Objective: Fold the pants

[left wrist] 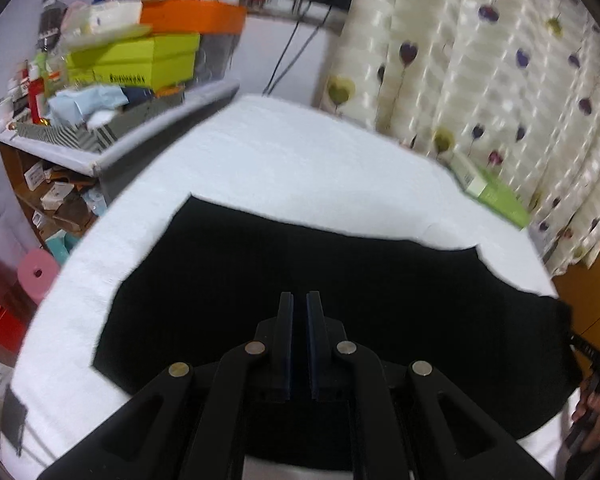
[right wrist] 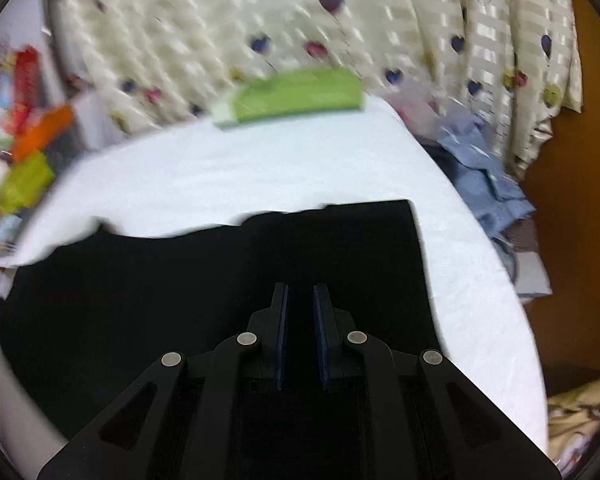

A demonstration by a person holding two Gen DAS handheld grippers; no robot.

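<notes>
On the white table [left wrist: 284,160] black pants [left wrist: 260,280] lay flat. Over their left part the left gripper [left wrist: 300,300] hovered, its fingers nearly together with only a thin gap, gripping nothing. Further right, the right gripper [right wrist: 301,292] hung with fingers slightly spread, also empty.

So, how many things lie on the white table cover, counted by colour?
Black: 1, the pants
Green: 1, the flat box at the far edge
Total: 2 on the white cover
</notes>
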